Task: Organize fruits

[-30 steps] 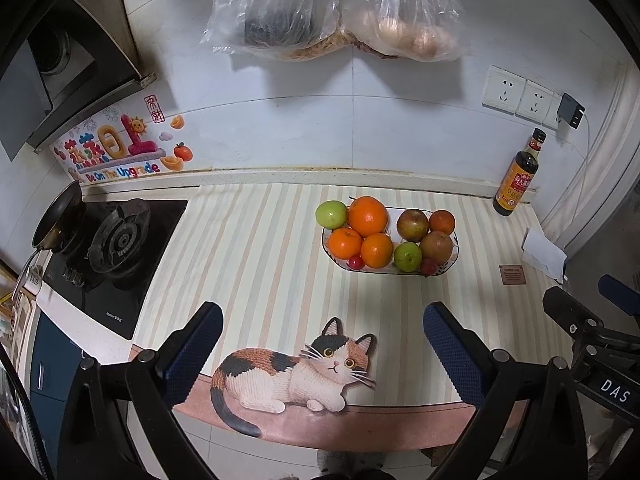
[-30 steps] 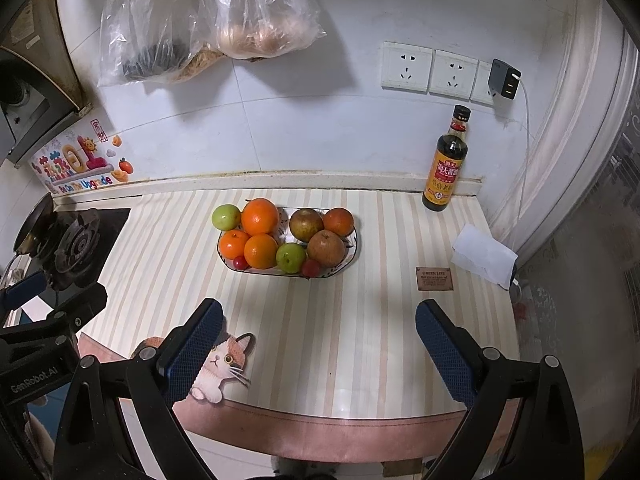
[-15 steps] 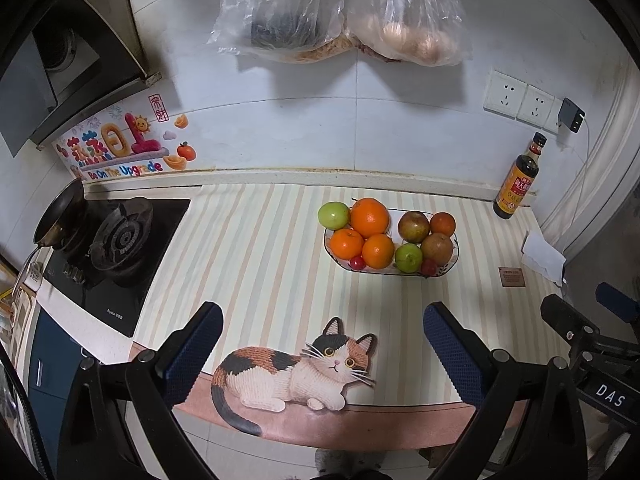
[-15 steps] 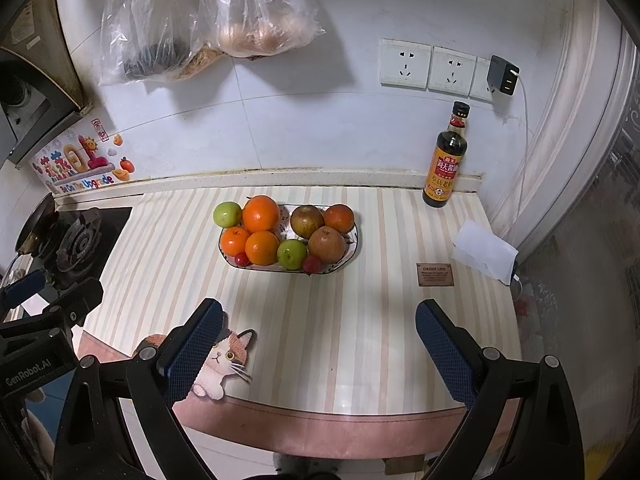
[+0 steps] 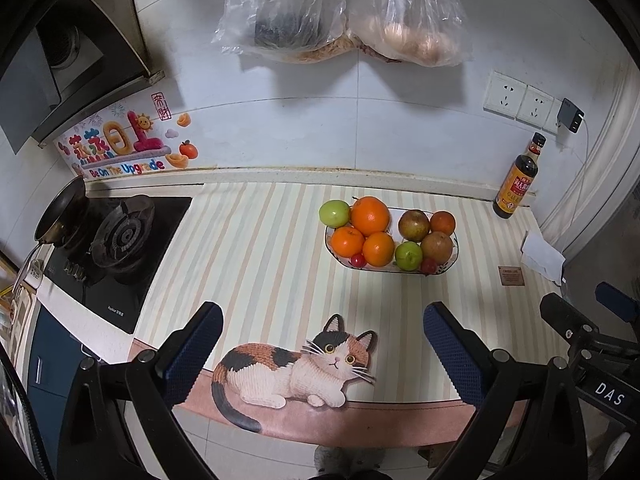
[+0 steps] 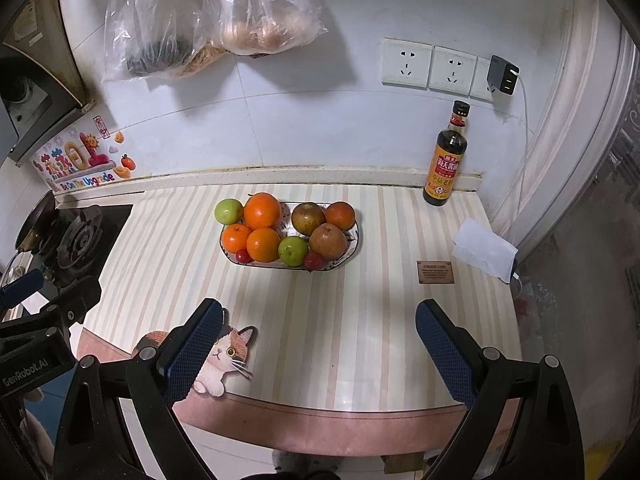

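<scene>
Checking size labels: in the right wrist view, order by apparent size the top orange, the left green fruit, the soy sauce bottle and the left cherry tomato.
1. soy sauce bottle
2. top orange
3. left green fruit
4. left cherry tomato

The bottle stands somewhat farther back, so its lead is safe.

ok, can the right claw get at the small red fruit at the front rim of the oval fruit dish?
Probably yes: right claw is open and empty, with bare striped counter up to the small red fruit at the dish's near rim.
</scene>
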Demonstrator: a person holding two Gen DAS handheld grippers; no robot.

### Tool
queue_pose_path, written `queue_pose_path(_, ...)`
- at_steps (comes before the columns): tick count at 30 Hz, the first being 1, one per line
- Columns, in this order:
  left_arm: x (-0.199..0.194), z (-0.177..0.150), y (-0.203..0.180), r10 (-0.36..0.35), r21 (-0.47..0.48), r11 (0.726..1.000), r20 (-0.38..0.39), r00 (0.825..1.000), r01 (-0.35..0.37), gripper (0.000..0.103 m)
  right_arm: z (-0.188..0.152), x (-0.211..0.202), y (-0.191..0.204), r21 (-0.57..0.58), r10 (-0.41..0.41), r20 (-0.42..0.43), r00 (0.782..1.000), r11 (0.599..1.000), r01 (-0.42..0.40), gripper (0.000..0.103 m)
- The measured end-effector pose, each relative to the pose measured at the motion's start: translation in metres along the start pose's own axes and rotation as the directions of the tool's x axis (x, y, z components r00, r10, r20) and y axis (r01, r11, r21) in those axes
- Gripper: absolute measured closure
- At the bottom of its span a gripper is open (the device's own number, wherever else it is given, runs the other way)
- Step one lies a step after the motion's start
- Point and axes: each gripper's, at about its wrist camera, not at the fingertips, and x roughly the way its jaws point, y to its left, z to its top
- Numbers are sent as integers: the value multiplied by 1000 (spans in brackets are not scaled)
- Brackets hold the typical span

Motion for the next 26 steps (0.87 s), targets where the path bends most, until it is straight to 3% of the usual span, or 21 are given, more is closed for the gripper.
queue_pose_path(26, -8, -2, -3, -2, 11, 1000, 11, 1000, 1, 0, 3, -9, -6, -2, -2, 12, 1000, 1000, 2, 4)
